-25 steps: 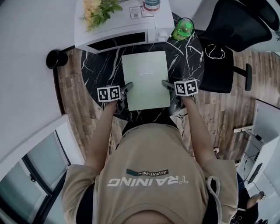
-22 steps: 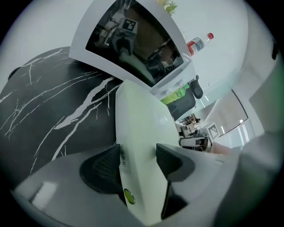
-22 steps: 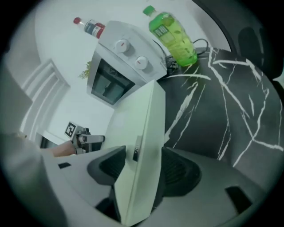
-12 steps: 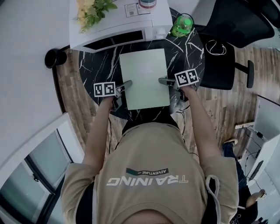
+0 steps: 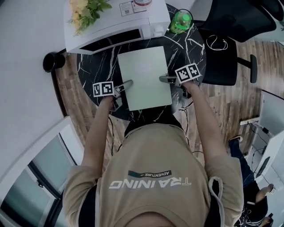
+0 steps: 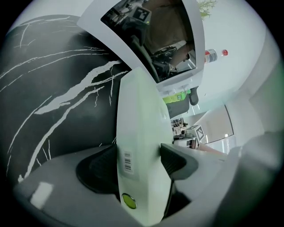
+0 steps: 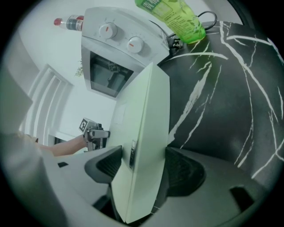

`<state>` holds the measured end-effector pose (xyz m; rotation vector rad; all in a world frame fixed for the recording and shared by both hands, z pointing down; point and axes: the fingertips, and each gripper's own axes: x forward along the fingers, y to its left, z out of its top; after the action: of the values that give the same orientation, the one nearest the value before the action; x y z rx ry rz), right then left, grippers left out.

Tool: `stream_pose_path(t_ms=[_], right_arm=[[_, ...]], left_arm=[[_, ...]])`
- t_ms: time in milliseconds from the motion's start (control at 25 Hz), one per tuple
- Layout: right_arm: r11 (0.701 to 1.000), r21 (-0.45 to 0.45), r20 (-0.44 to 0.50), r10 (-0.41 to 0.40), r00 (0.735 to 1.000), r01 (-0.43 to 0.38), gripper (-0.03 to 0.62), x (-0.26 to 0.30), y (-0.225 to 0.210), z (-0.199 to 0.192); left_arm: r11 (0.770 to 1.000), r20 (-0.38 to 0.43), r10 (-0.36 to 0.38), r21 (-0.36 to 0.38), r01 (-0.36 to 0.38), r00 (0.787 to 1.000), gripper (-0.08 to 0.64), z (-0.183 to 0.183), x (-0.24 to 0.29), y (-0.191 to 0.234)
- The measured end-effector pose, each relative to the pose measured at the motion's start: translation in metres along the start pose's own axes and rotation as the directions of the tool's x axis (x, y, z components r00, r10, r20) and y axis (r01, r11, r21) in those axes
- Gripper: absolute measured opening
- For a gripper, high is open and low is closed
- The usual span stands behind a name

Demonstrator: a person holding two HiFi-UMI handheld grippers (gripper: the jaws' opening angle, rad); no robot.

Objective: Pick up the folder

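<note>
Folder (image 5: 144, 77), pale green, sits over the dark marbled counter (image 5: 95, 66), with the microwave (image 5: 117, 26) at its 12 o'clock. The left claw (image 5: 126, 84) at its 9 o'clock and the right claw (image 5: 164, 79) at its 3 o'clock stand spread, having just been opening. Each has a folder edge between its pads (whether they touch it is hard to judge).

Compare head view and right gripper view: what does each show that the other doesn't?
Head view only: flowers on the microwave, the office chair, the wood floor, the person's shirt.
Right gripper view only: the edge of the folder between the jaws of the right gripper, which have just been opening, and a small label on that edge.
Both: folder, black marble table, microwave, green bottle.
</note>
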<state>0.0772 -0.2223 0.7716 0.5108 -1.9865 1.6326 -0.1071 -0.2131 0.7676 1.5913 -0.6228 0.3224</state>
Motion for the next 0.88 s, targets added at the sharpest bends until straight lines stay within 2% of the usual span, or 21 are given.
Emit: stream_pose_path(t_ms=[280,440,760,880], right_arm=[[1.0,-0.029,0.04,0.008,0.999,-0.007,0.268,-0.002,0.005,0.0],[0.999,-0.042,0.083,0.002,0.997,0.002,0.27,-0.004,0.006,0.0],[0.994,-0.091,0.05,-0.056,0.997,0.061,0.27,0.001,0.015,-0.007],[0.991,-0.117,0.054,-0.062,0.997,0.068,0.27,-0.002,0.023,-0.01]], left_arm=[[1.0,-0.045,-0.019,0.013,0.02,0.999,0.3,0.001,0.001,-0.003],[1.0,-0.032,-0.019,0.017,0.02,0.999,0.299,0.0,0.0,-0.005],[1.0,-0.029,-0.011,0.022,0.012,1.0,0.299,-0.011,-0.008,-0.006],[0.999,-0.028,-0.012,0.046,0.013,1.0,0.299,-0.016,-0.015,-0.011]])
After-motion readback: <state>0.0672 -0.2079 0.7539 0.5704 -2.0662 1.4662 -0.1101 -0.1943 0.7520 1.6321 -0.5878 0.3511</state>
